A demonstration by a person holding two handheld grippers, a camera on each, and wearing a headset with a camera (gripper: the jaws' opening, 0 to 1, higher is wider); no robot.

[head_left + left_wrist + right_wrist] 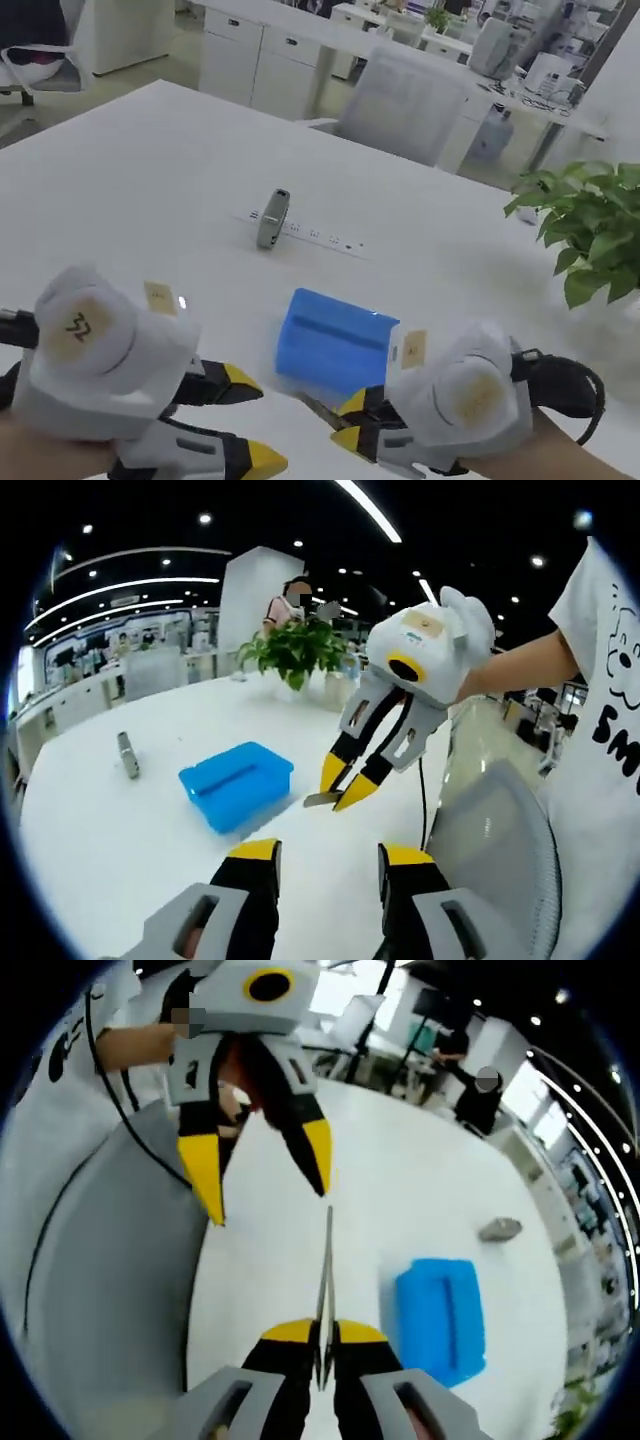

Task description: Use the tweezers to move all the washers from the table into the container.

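Right hand-held gripper (pixel 318 1335) was clamped tight on the one pair of tweezers (pixel 326 1280); their long axis ran straight out along its jaws, tip aimed at the left hand-held gripper (pixel 330 852), whose own jaws stood wide apart; the tweezers were held above the white tabletop (pixel 150 180), just beside the near edge of the single blue container (pixel 335 345); farther back, one grey metal piece (pixel 272 218) lay on the tabletop; one green plant (pixel 590 230) stood off to the right.
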